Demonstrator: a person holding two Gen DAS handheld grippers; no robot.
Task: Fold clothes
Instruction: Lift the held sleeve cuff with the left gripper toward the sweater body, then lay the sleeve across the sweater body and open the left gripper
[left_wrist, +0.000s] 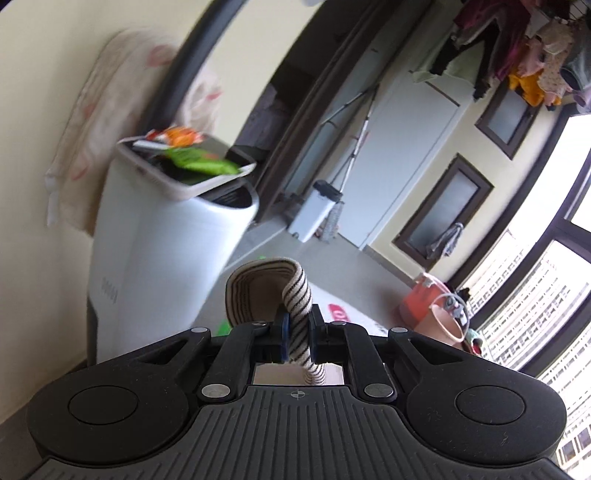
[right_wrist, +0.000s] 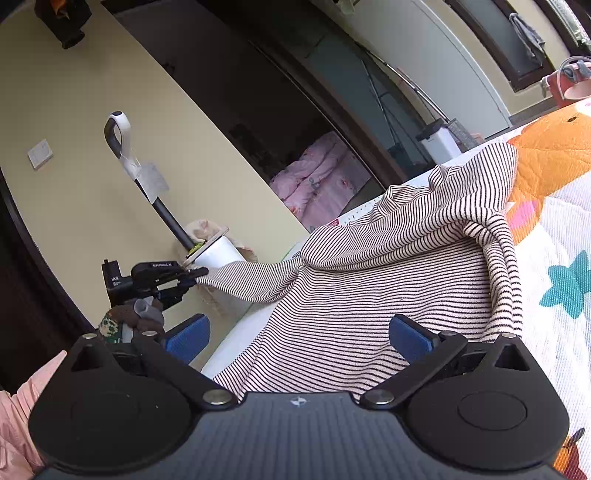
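1 striped garment (right_wrist: 369, 266) – spread on patterned bed cover (right_wrist: 554, 221), 1 edge lifted off to the side | L hand-held gripper (left_wrist: 298, 332) – pads clamped on a fold of striped cloth | R hand-held gripper (right_wrist: 299, 336) – jaws wide apart, nothing gripped, above garment | 1 white bin (left_wrist: 166, 236) by wall, blurred

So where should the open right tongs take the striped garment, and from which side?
Take the bunched folded edge of the striped garment, coming in level from the near side. It stands raised off the quilt, and the left tongs already pinch the far corner.
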